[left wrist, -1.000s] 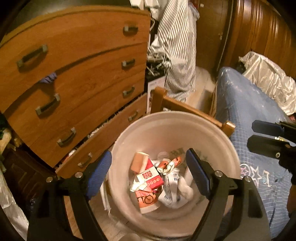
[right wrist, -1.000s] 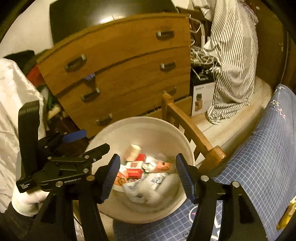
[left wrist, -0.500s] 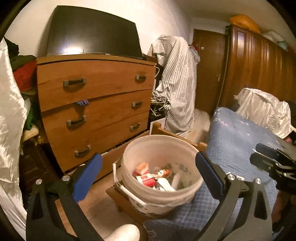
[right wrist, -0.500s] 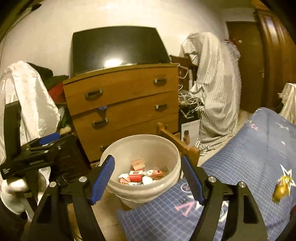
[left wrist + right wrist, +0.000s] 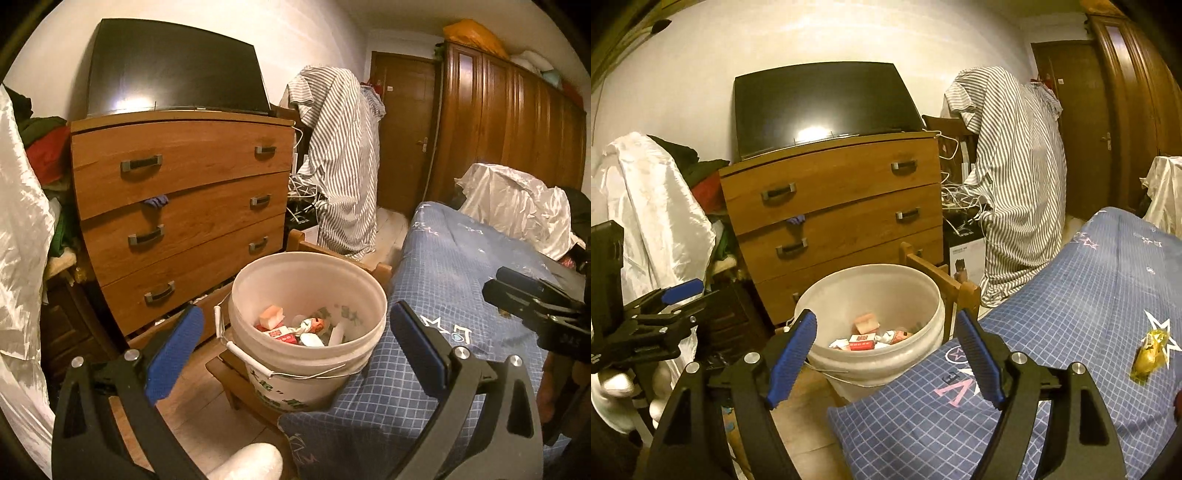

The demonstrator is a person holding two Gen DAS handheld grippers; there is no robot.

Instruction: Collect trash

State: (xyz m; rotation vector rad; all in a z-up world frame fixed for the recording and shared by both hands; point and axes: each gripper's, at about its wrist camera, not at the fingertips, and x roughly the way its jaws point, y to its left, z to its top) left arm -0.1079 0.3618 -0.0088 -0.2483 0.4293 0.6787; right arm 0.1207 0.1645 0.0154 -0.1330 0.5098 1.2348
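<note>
Both our grippers, left gripper (image 5: 295, 332) and right gripper (image 5: 886, 350), gape wide and empty, ribbed blue pads bare. The round white plastic bucket (image 5: 258, 291) holds crumpled cartons; a crinkly yellow wrapper (image 5: 1150, 352) lies on the checked blue bedspread (image 5: 1071, 302).

1. Warm, yellowish indoor light, fairly dim; dark vignette rings both wrist views.
2. Glare patch on black TV screen (image 5: 816, 107); sheen on white satin cloth (image 5: 22, 206).
3. Strong fisheye bend at edges; dresser (image 5: 181, 206) lines curve. Focus mostly sharp, w/ slight softness.
</note>
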